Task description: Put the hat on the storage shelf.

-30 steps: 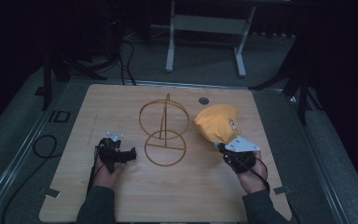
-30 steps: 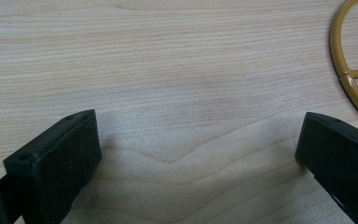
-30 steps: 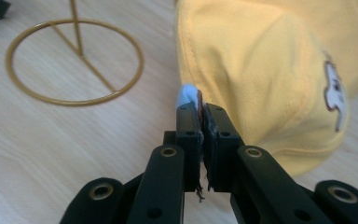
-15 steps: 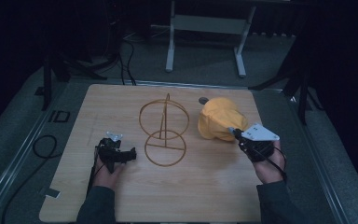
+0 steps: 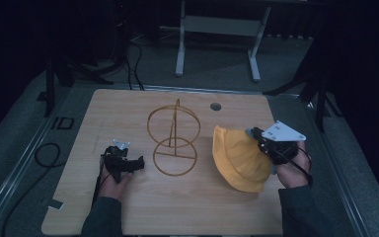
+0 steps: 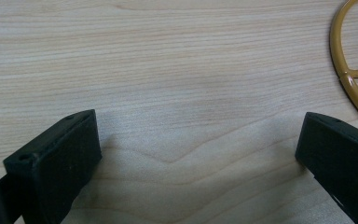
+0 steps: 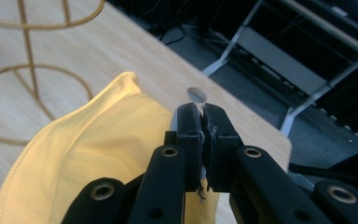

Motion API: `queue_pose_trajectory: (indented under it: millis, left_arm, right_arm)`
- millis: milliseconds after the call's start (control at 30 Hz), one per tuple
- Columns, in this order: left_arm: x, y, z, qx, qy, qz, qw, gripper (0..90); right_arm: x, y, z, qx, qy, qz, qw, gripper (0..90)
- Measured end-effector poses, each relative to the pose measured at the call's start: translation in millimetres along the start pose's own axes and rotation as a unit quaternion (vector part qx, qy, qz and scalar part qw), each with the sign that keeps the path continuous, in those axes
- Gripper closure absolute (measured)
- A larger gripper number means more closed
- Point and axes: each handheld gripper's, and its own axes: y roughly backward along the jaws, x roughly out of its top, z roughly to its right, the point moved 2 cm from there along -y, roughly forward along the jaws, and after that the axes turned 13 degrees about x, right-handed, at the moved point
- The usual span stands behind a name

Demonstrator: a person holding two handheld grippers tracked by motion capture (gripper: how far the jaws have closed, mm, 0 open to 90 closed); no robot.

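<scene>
Right gripper (image 5: 255, 134) clenched on yellow hat (image 5: 239, 160) brim, hat hanging above table (image 5: 128, 207) right of wire stand (image 5: 173, 138), left gripper (image 5: 137, 163) released, jaws apart, low over bare wood

Left gripper (image 5: 139, 163) low over the tabletop, jaws spread wide and level, its hand (image 5: 113, 180) and forearm entering from the bottom edge; right gripper (image 5: 254, 133) raised off the surface, tilted up-left, jaws pinched together, hand (image 5: 291, 170) gripping from below, wrist cocked upward.
</scene>
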Motion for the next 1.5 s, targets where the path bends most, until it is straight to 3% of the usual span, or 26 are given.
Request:
queue_pose_trajectory:
  millis: [200, 267, 467, 767, 1200, 1333, 1367, 1433, 1500]
  left_arm:
    - [0.0, 0.0, 0.0, 0.0, 0.0, 0.0, 1.0, 0.0]
    - [0.0, 0.0, 0.0, 0.0, 0.0, 0.0, 1.0, 0.0]
    - [0.0, 0.0, 0.0, 0.0, 0.0, 0.0, 1.0, 0.0]
    - [0.0, 0.0, 0.0, 0.0, 0.0, 0.0, 1.0, 0.0]
    - [0.0, 0.0, 0.0, 0.0, 0.0, 0.0, 1.0, 0.0]
    - [0.0, 0.0, 0.0, 0.0, 0.0, 0.0, 1.0, 0.0]
    - [0.0, 0.0, 0.0, 0.0, 0.0, 0.0, 1.0, 0.0]
    - [0.0, 0.0, 0.0, 0.0, 0.0, 0.0, 1.0, 0.0]
    - [0.0, 0.0, 0.0, 0.0, 0.0, 0.0, 1.0, 0.0]
  right_arm:
    - [-3.6, -18.0, -12.1, 0.039, 0.008, -0.014, 0.9991, 85.2]
    - [-2.9, -23.1, -17.6, 0.061, 0.017, -0.02, 0.9978, 81.5]
    - [-2.7, -18.9, -13.5, 0.075, 0.012, -0.025, 0.9968, 76.9]
    - [-12.7, -21.9, -7.9, 0.096, 0.003, -0.077, 0.9924, 73.9]
    - [-20.2, -33.9, -5.4, 0.118, -0.009, -0.148, 0.9819, 67.6]
    - [-20.9, -36.9, -2.6, 0.129, -0.029, -0.17, 0.9765, 67.0]
    - [-20.9, -36.9, -2.6, 0.129, -0.029, -0.17, 0.9765, 67.0]
    - [-20.5, -38.5, -0.9, 0.133, -0.034, -0.189, 0.9724, 66.6]
    - [-20.0, -39.2, 0.6, 0.135, -0.038, -0.194, 0.971, 66.0]
